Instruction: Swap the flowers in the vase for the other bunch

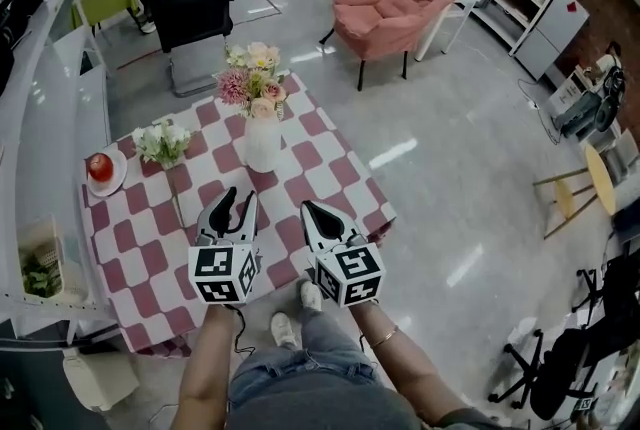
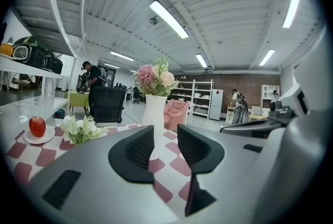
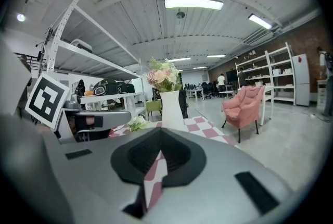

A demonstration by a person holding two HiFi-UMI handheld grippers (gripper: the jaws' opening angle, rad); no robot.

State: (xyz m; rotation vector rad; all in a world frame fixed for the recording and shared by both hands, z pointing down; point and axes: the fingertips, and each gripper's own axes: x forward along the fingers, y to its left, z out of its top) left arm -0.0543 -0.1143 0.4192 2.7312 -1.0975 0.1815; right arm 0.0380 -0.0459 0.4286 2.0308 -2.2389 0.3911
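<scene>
Hovering short of white vase (image 1: 262, 140), pre-grasp: my L gripper (image 1: 243, 197) part-open, empty; R gripper (image 1: 310, 210) pinched shut, empty. Next, I reckon: pinch pink bouquet (image 1: 253, 80) stems.

Head view steeply down; gripper views low, toward vase (image 2: 155, 113)

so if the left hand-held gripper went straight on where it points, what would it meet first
Probably the white vase, which shows right in the gap between the left hand-held gripper's open jaws, with only bare checked tabletop before it. Depth is unclear.
</scene>
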